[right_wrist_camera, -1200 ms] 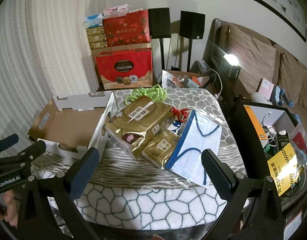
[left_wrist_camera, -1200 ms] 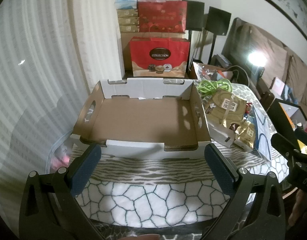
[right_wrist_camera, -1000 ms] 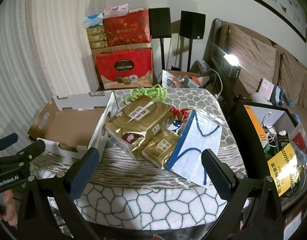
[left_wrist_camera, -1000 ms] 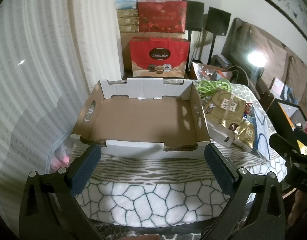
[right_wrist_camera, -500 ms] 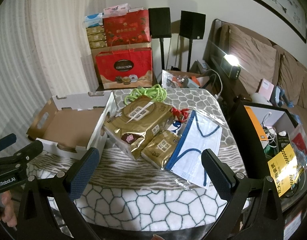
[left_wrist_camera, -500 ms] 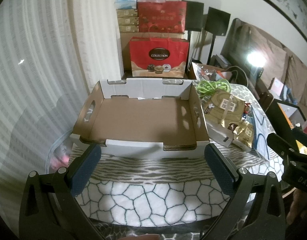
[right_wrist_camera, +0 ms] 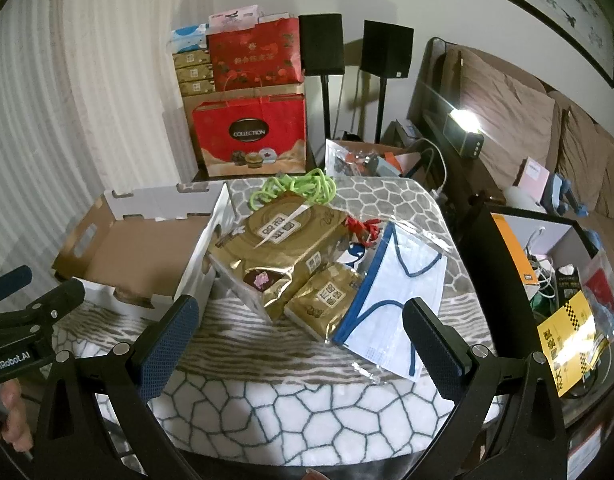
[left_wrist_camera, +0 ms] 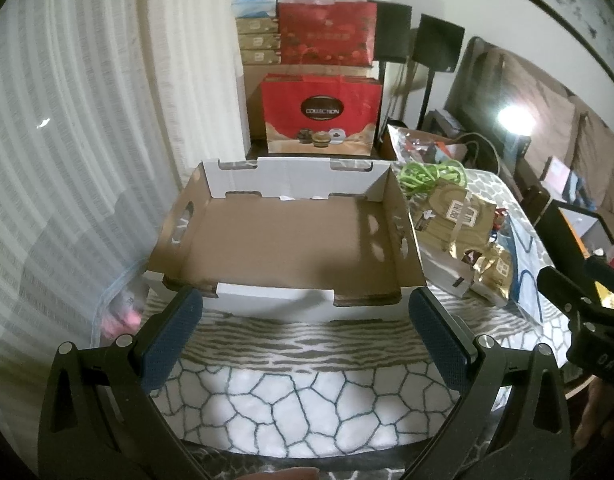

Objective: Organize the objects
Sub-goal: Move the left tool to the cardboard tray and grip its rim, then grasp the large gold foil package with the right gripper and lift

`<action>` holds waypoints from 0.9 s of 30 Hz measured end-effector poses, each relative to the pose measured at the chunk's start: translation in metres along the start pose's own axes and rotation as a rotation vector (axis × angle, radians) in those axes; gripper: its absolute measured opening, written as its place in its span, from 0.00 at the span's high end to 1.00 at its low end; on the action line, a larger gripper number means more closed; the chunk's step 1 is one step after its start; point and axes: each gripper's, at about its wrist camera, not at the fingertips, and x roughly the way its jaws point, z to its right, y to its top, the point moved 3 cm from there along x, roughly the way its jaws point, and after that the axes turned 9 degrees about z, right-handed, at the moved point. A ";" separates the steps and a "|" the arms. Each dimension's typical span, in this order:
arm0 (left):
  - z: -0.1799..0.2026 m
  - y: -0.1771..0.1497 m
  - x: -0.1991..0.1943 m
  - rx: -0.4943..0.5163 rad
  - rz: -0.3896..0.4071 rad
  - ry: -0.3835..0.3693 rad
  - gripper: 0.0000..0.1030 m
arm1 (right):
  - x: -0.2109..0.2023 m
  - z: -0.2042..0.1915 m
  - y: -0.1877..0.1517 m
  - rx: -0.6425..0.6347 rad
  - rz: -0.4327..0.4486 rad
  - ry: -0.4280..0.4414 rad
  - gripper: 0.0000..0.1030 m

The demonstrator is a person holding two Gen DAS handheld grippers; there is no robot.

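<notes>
Right gripper [right_wrist_camera: 295, 340] jaws wide, empty | left gripper [left_wrist_camera: 303, 340] jaws wide, empty, cardboard tray [left_wrist_camera: 283, 240] directly ahead | small gold packet [right_wrist_camera: 327, 300] just ahead of right gripper | step: pre-grasp | next: advance right, close on packet.

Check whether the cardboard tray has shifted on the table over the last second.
No. The cardboard tray keeps the same spot below the red COLLECTION bag and beside the gold packets.
</notes>
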 end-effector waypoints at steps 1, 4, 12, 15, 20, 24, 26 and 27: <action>0.000 0.000 0.001 0.000 0.000 0.002 0.00 | -0.001 0.000 0.000 0.000 0.000 0.000 0.00; -0.004 0.003 0.003 0.001 -0.002 0.003 0.00 | 0.003 0.000 0.002 -0.002 0.000 0.003 0.00; -0.033 0.018 0.024 0.003 0.003 0.036 0.00 | 0.029 0.009 0.009 0.003 -0.026 0.002 0.00; -0.055 0.028 0.036 -0.019 -0.001 0.041 0.00 | 0.039 0.016 0.010 0.004 -0.048 0.004 0.00; -0.095 0.038 0.051 -0.026 0.015 0.118 0.00 | 0.059 0.034 0.012 0.056 -0.098 0.016 0.01; -0.117 0.034 0.071 -0.047 -0.013 0.128 0.01 | 0.074 0.042 0.015 0.082 -0.126 0.015 0.02; -0.123 0.030 0.080 -0.053 -0.035 0.124 0.03 | 0.081 0.044 0.016 0.093 -0.138 0.017 0.04; -0.126 0.027 0.085 -0.058 -0.047 0.124 0.03 | 0.084 0.044 0.017 0.098 -0.142 0.021 0.06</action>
